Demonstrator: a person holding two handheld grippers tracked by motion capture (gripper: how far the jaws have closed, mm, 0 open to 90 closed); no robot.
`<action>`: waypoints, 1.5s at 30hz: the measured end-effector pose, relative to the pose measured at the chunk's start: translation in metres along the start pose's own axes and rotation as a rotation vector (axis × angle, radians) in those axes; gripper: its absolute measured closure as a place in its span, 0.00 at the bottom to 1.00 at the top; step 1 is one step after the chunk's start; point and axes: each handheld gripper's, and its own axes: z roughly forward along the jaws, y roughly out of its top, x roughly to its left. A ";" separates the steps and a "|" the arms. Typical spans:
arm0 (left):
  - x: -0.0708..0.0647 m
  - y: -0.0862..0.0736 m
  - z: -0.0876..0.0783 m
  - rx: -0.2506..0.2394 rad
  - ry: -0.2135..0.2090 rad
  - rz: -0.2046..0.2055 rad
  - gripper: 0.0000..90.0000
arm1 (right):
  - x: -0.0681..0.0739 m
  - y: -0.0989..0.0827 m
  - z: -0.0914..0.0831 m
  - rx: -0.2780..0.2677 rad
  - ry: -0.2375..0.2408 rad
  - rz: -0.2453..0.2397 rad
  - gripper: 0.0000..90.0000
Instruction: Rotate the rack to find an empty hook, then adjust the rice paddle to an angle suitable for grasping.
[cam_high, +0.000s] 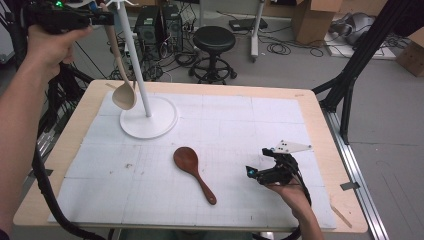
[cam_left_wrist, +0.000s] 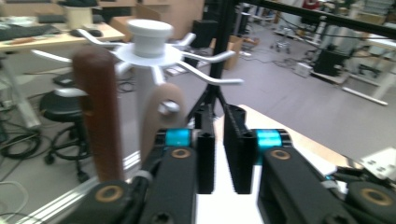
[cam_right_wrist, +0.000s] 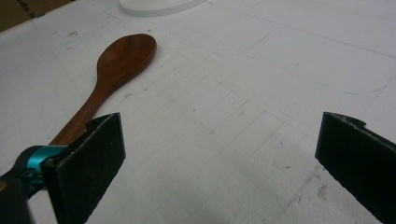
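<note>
No brand or writing is legible anywhere. The pale wooden spoon hangs bowl-down from a hook of the white rack, beside its pole, above the desk. The left tongs are up by the rack's top, jaws nearly together with nothing between them, the spoon's handle just beside them. A dark spoon lies on the desk near the right tongs, which are spread wide and empty. The left gripper view is blurred.
</note>
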 end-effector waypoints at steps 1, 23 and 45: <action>-0.001 -0.002 0.000 0.004 0.001 0.002 0.90 | 0.000 0.000 0.000 0.002 0.001 0.001 0.01; -0.039 -0.039 -0.016 0.040 -0.069 0.043 0.75 | 0.009 0.003 0.003 0.007 0.023 -0.026 0.01; -0.081 -0.101 -0.030 0.075 -0.088 0.051 0.62 | 0.028 0.008 0.001 0.009 0.027 -0.075 0.01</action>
